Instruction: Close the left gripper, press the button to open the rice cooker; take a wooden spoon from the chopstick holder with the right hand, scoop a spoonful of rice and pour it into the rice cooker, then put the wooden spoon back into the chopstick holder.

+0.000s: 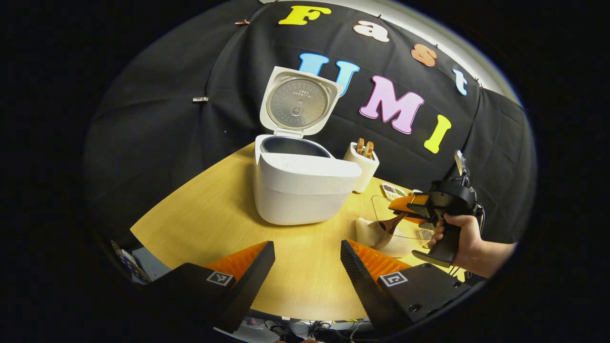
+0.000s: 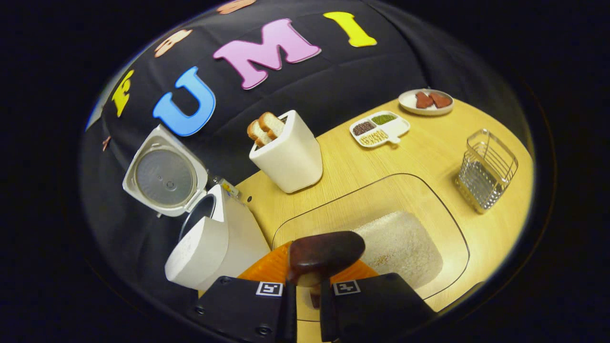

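Observation:
The white rice cooker (image 1: 295, 190) stands with its lid (image 1: 298, 102) raised and the dark inner pot showing. My left gripper (image 1: 307, 267) hovers open in front of it above the table, holding nothing. To the right, a hand holds my right gripper (image 1: 419, 207), shut on the handle of a dark wooden spoon (image 1: 388, 224). In the right gripper view my right gripper (image 2: 307, 278) has the spoon head (image 2: 324, 255) sticking out over the rim of a clear glass bowl (image 2: 457, 238) of white rice (image 2: 400, 247). The rice cooker (image 2: 209, 243) lies to its left. Whether the spoon carries rice is hidden.
A metal wire chopstick holder (image 2: 486, 171) stands right of the bowl. Behind the bowl are a white toaster (image 2: 286, 152) with bread slices, a divided dish of beans (image 2: 379, 128) and a small plate (image 2: 425, 101). Bare wooden table (image 1: 205, 214) spreads left of the cooker.

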Demonstrator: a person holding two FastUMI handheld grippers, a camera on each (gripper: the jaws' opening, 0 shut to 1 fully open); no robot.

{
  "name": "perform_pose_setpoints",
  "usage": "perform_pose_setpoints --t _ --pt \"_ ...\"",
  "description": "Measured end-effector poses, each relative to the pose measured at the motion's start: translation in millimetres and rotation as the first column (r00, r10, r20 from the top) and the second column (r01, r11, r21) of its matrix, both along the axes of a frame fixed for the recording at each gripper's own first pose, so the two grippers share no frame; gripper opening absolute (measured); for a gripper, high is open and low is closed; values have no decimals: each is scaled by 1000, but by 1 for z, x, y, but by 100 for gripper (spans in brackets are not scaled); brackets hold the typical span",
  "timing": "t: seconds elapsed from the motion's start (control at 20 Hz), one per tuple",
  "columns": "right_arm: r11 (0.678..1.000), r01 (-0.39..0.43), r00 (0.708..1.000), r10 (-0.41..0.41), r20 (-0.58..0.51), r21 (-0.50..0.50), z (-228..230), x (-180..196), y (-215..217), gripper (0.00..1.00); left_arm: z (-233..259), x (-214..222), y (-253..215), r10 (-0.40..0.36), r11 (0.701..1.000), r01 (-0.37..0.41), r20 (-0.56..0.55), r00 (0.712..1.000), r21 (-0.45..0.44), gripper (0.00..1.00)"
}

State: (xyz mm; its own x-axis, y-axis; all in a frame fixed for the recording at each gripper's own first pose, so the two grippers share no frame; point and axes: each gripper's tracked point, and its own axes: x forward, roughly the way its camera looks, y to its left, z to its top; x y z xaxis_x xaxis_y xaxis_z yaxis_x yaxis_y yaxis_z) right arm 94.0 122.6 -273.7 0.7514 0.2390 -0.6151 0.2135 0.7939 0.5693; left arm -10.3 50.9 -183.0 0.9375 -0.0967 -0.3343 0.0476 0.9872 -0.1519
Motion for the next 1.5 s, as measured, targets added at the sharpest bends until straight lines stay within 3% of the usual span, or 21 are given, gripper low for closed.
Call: perform_pose_setpoints --t 0.1,0.15,0.65,0.95,1.5 --pt "996 42 999 -40 -34 75 3 -1 -7 19 5 -1 0 -6 1000 6 13 1000 2 96" --pt "994 53 998 -50 -36 93 7 -1 -10 23 8 0 0 -10 1000 10 17 1000 1 96" --pt "944 233 972 -233 -29 232 60 4 -65 23 26 -6 -4 -45 999 45 57 997 -1 96" --pt "889 330 942 -334 -44 319 96 7 -89 23 39 -6 -3 -51 999 52 87 995 -7 96" --pt "836 291 940 -341 24 466 181 47 -52 23 49 -2 10 -58 998 62 118 991 -28 96"
